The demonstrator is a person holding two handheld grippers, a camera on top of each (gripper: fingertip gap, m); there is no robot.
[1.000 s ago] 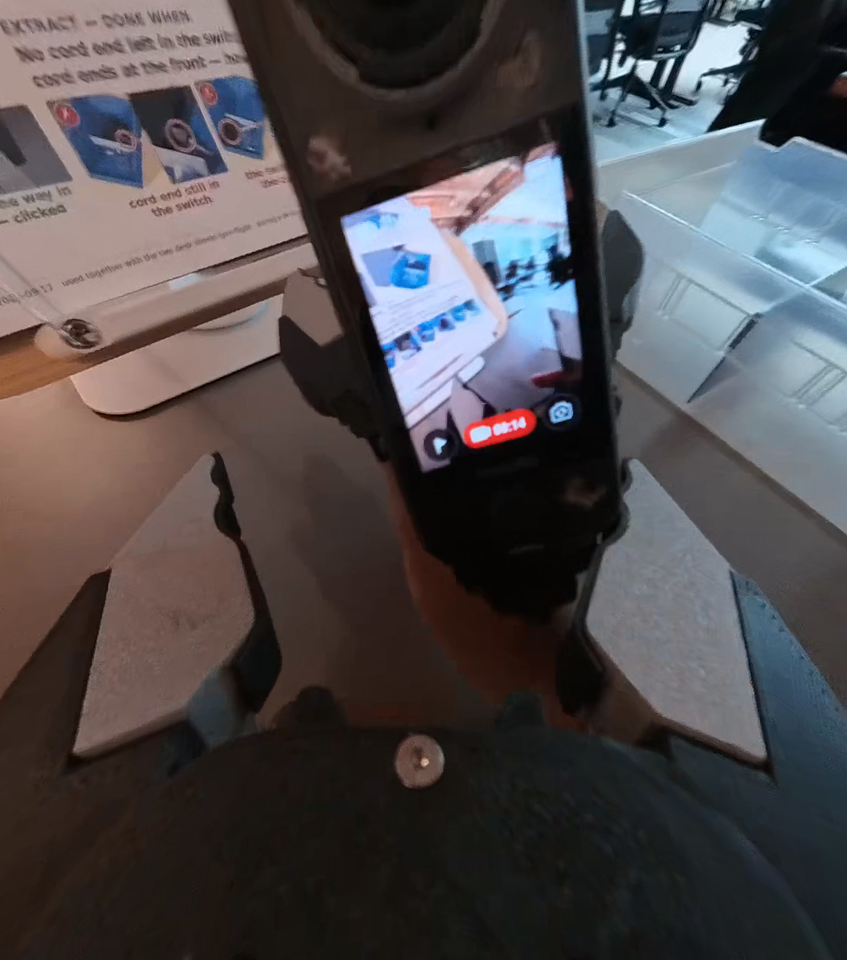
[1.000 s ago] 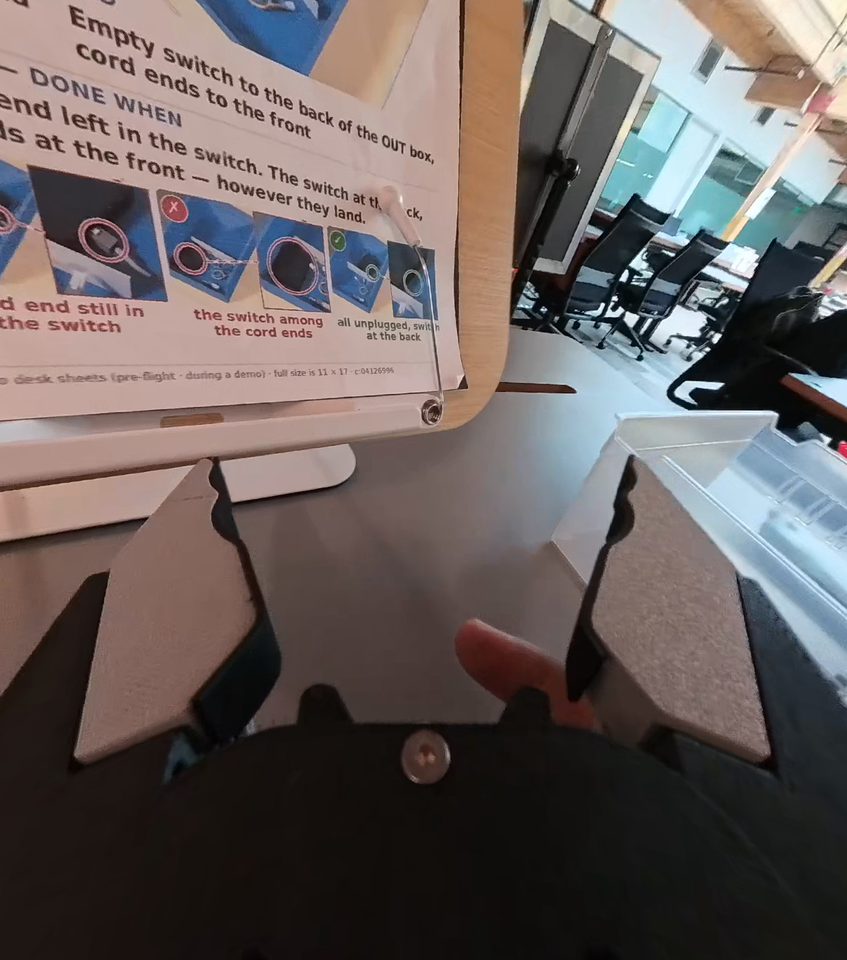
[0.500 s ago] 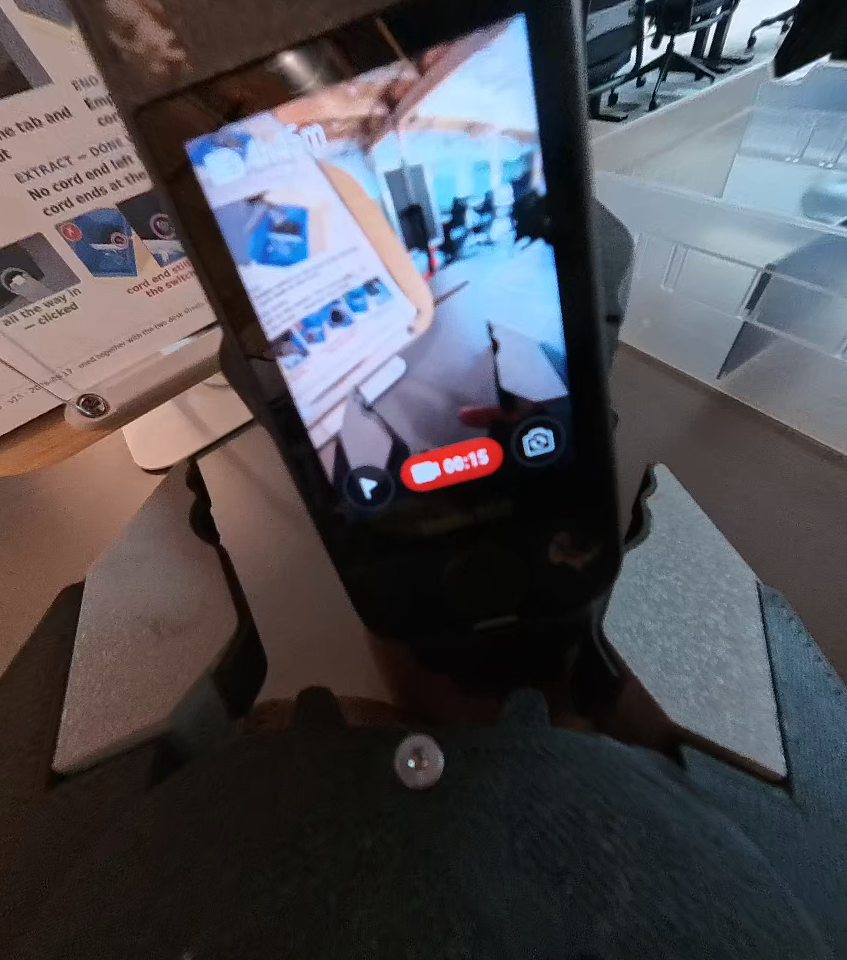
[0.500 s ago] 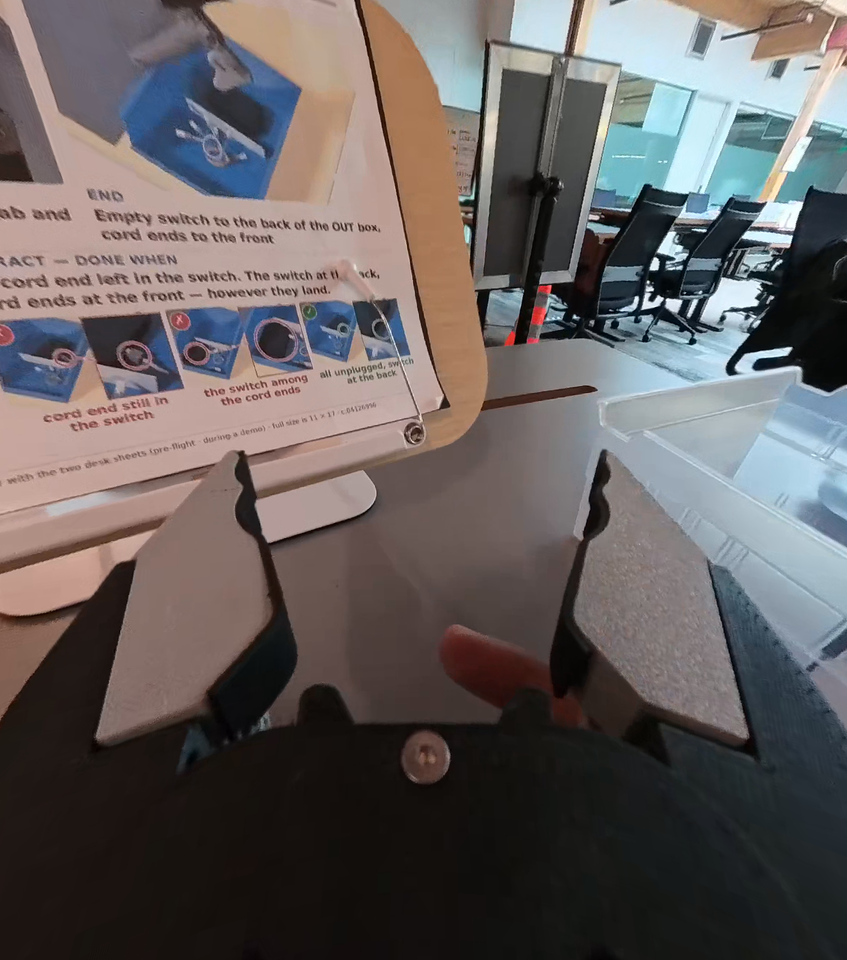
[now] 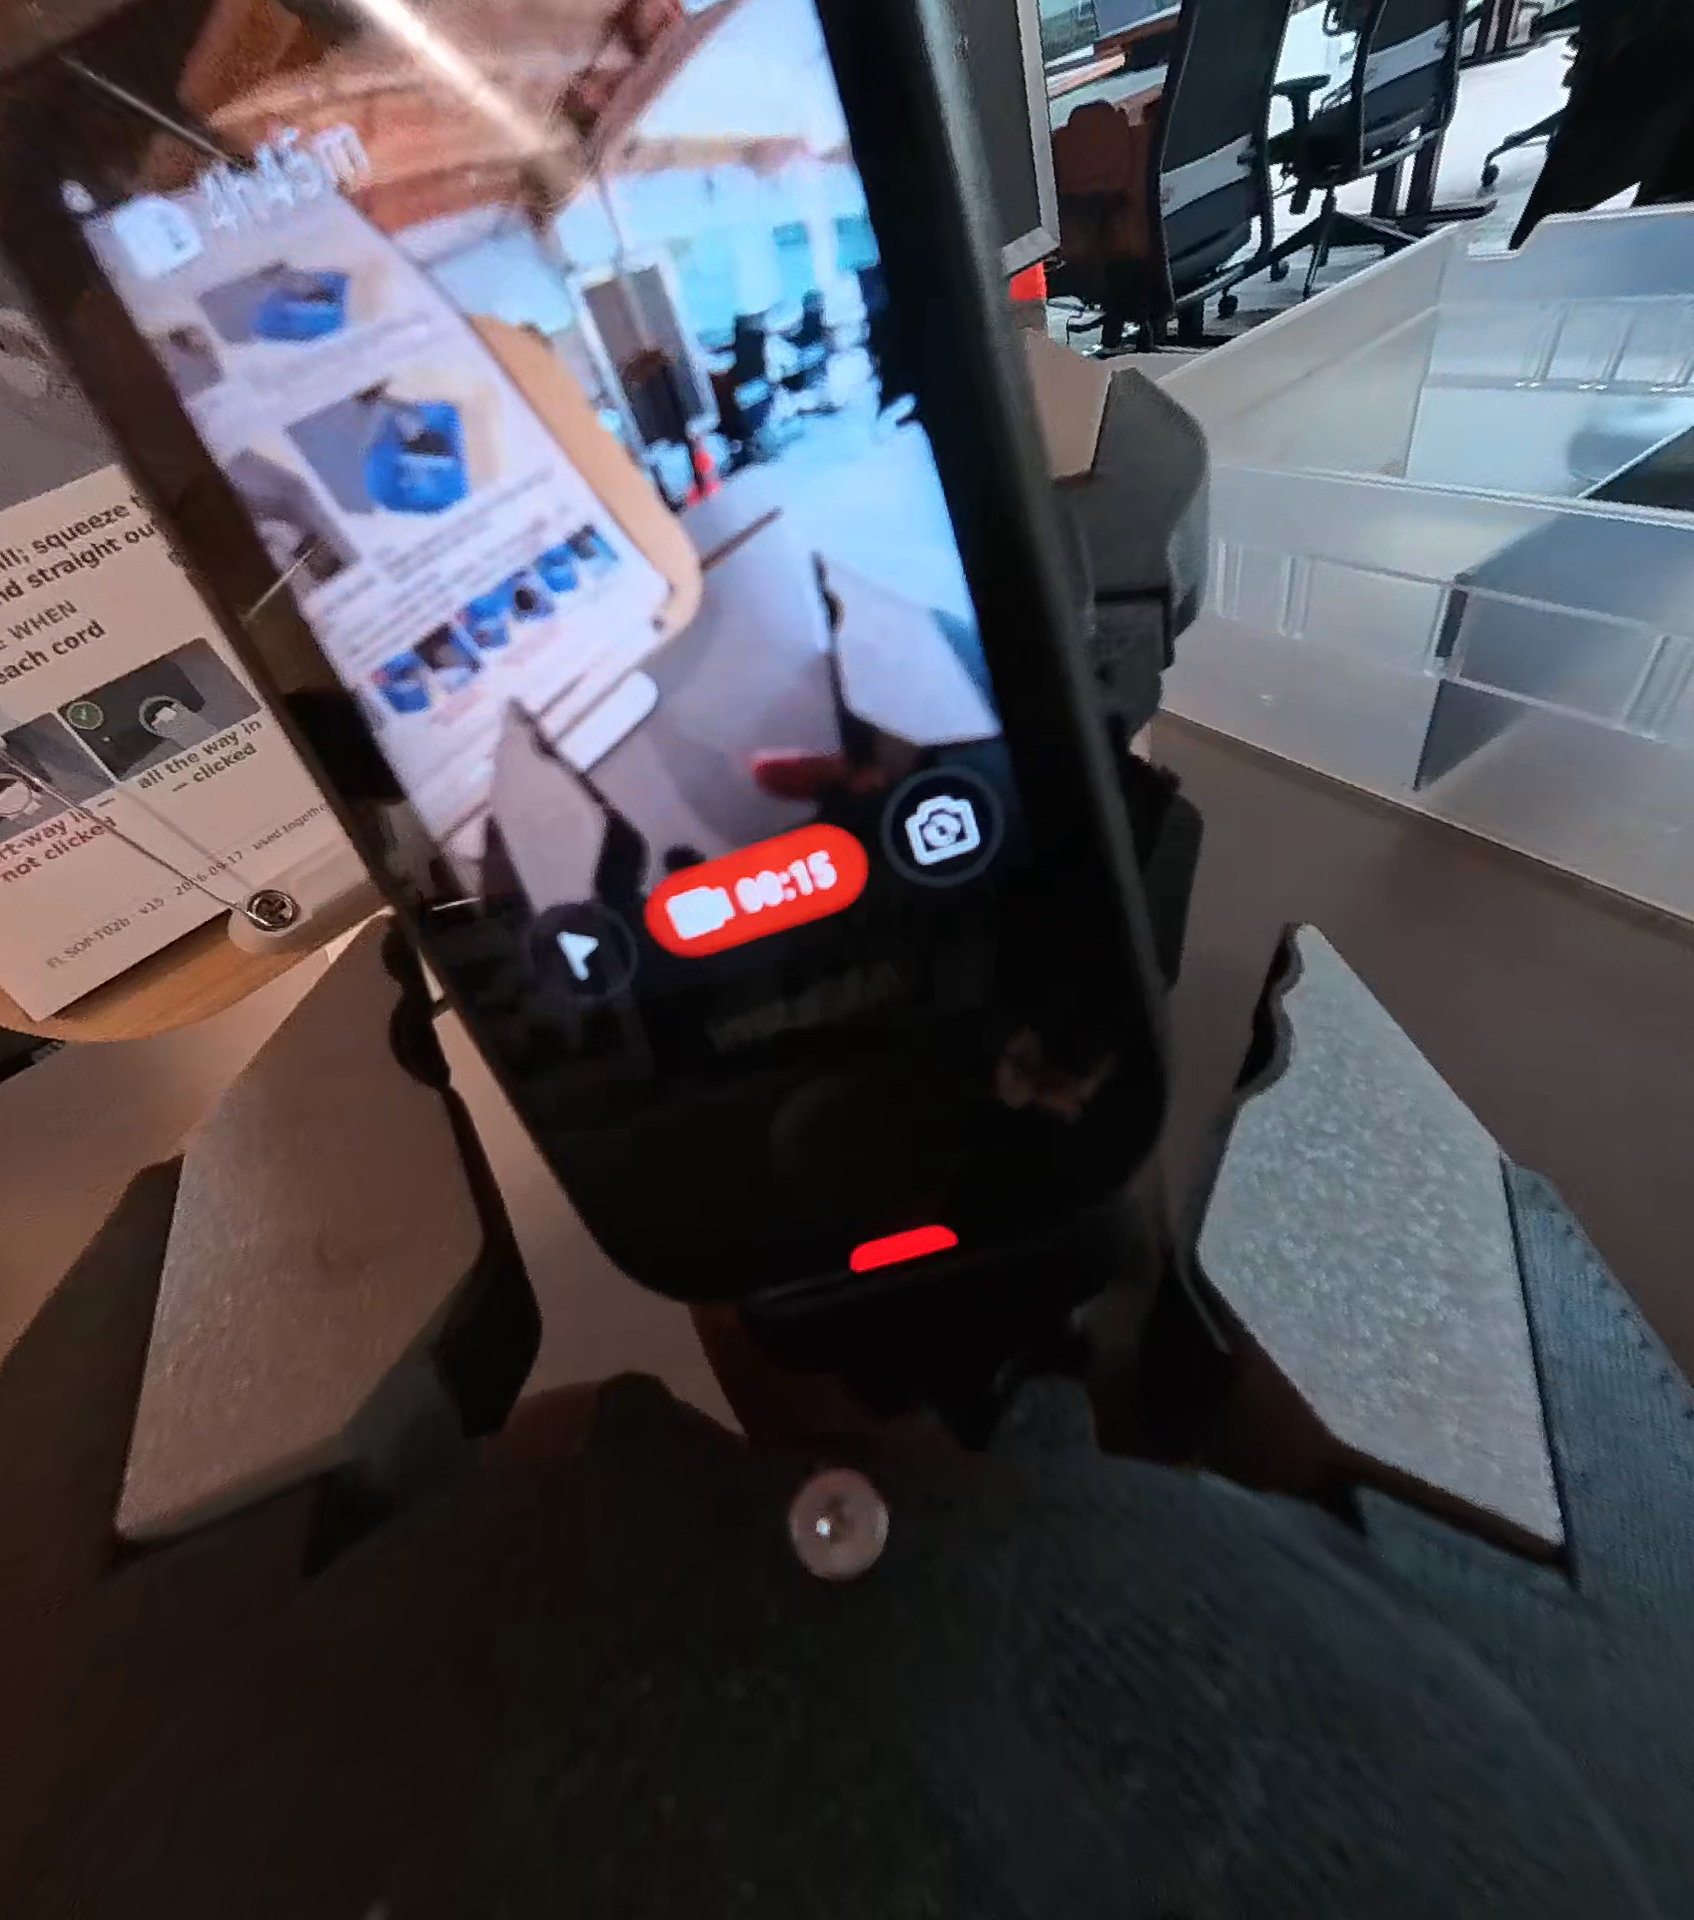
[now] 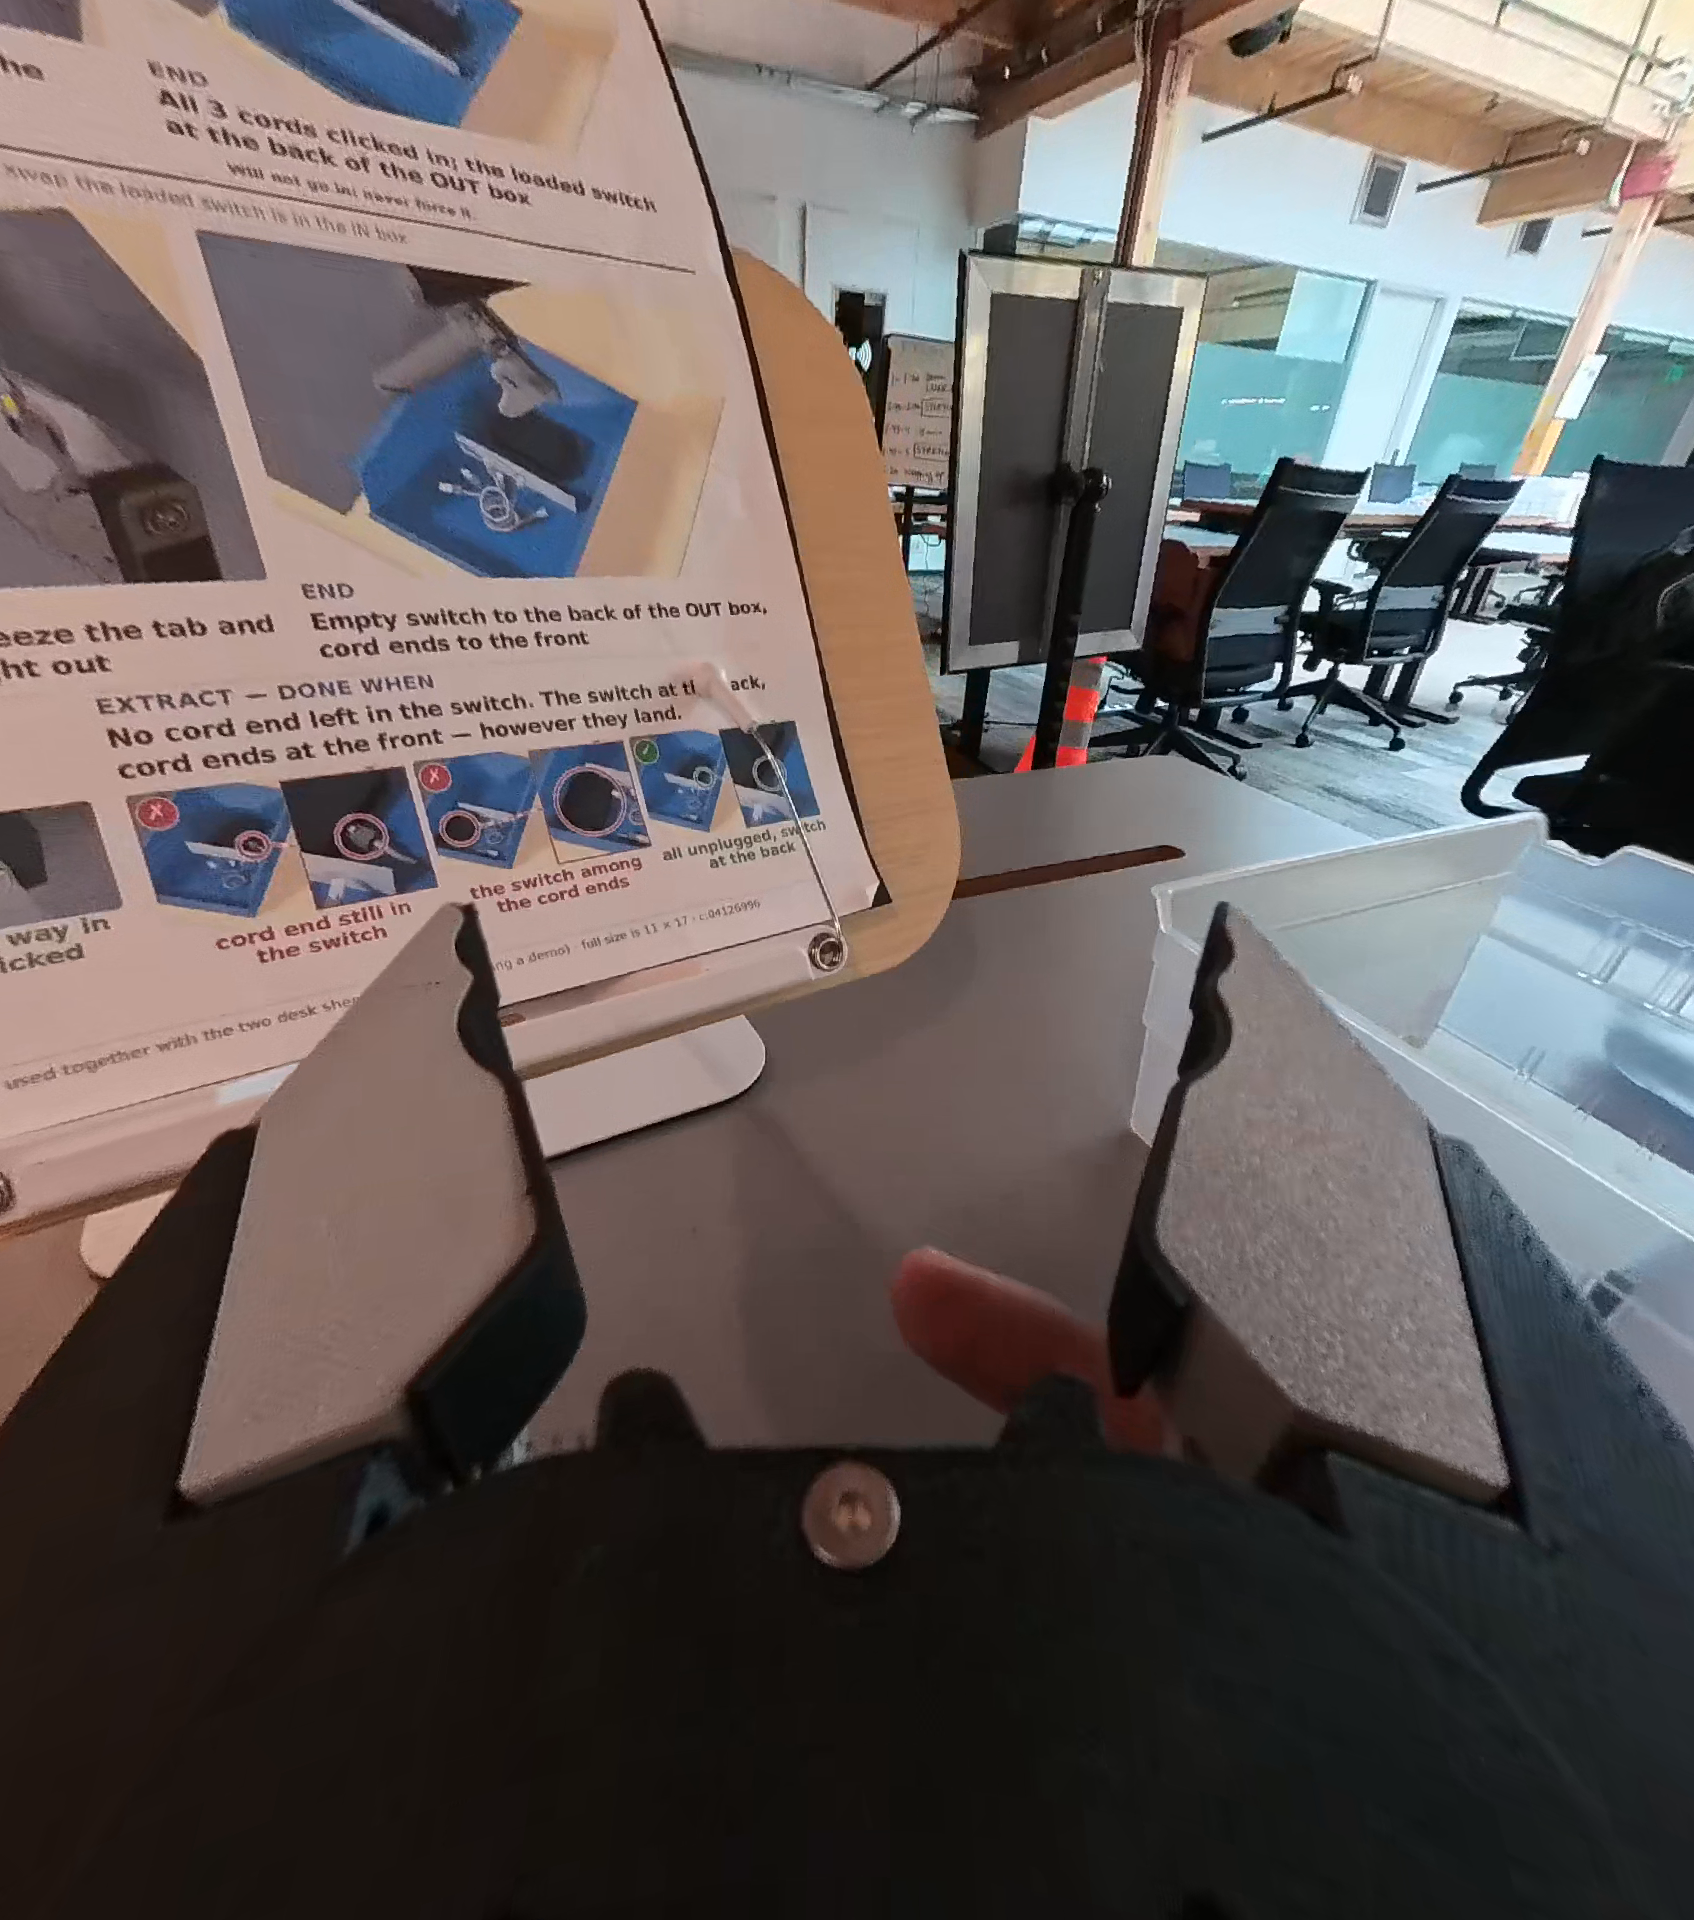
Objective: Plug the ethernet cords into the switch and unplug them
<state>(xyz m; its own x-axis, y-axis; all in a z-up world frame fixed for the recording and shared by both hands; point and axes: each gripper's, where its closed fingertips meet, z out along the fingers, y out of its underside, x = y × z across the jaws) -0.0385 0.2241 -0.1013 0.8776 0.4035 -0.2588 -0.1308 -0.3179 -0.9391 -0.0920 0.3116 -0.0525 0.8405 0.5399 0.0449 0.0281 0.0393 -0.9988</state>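
Both sets of fingers spread wide, nothing gripped. Left gripper (image 5: 864, 1164) pointed straight at the recording camera's screen (image 5: 614, 540) on the other tool, filling the left wrist view from 12 o'clock to centre. Right gripper (image 6: 843, 1174) above the grey desk (image 6: 822, 1226), fingertip (image 6: 978, 1320) poking between its jaws. Laminated instruction sheet (image 6: 386, 623) at 10 o'clock, clear plastic bin (image 6: 1342, 914) at 3 o'clock. No switch, no ethernet cords visible. Risks: knocking the two tools together at this closeness; reaching blind for unseen cords; clipping the bin rim.
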